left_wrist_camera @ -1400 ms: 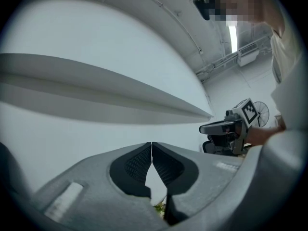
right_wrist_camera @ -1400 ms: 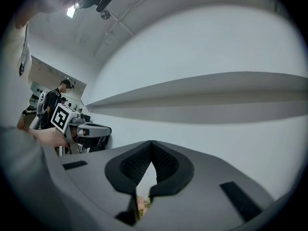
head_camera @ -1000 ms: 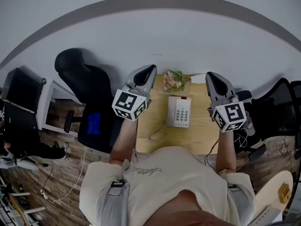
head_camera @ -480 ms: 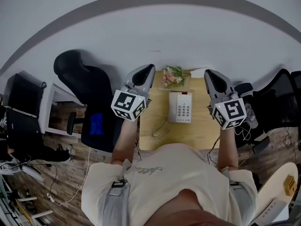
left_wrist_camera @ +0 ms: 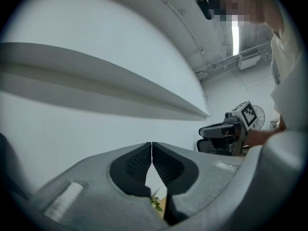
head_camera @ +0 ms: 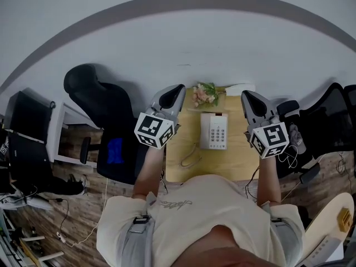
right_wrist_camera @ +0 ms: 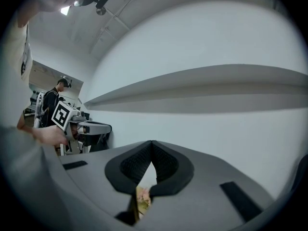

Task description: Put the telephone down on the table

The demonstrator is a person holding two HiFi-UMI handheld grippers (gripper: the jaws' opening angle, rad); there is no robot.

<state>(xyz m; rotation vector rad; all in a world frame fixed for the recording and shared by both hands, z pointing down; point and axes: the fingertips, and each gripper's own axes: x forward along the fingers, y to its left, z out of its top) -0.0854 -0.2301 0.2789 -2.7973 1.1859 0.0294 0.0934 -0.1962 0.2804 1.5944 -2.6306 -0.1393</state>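
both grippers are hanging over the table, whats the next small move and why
Probably open the left gripper and lower it toward the telephone: both it and the right gripper are shut and empty, held above the table on either side, while the telephone lies between them, untouched.

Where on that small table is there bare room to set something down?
Bare wood lies right of the telephone, up to the table edge, and in front of it. The coiled cord takes its left; flowers crowd the back.
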